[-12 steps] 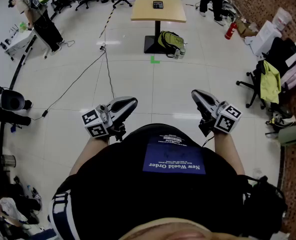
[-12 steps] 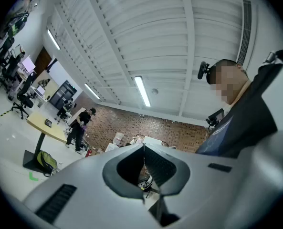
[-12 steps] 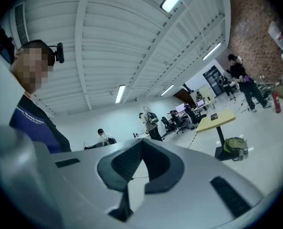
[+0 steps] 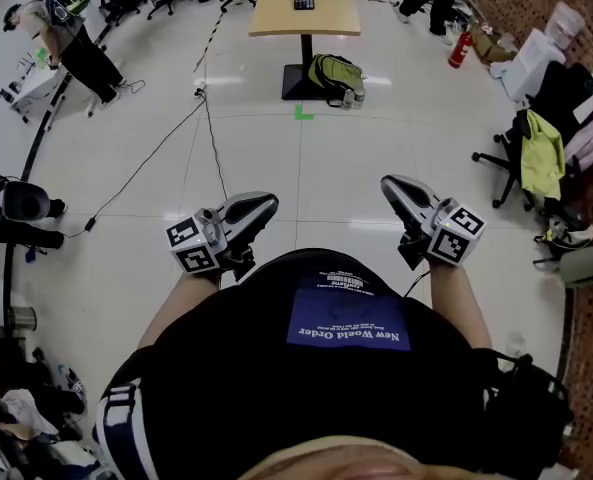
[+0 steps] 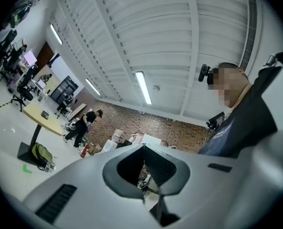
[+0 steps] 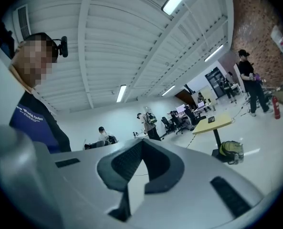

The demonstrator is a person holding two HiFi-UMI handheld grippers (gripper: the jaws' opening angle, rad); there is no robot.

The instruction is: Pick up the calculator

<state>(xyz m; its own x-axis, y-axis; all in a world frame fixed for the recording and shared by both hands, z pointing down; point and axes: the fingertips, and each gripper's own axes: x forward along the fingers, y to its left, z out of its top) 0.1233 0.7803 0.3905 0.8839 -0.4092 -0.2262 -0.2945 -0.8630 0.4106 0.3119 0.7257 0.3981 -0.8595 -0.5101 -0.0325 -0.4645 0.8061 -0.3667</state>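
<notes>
— State of the grippers?
— Left grey two-jaw gripper point(image 4: 264, 204): jaws pressed together, nothing between them. Right grey two-jaw gripper point(image 4: 392, 186): likewise closed and empty. Behind them, the blue patch point(image 4: 351, 320) on the holder's black shirt reads "New World Order".
— And the calculator?
— Small black calculator point(image 4: 303, 1) lies on the square pale wooden table point(image 4: 331, 20), well apart from both. A green backpack point(image 4: 331, 72) is at the table's base.
</notes>
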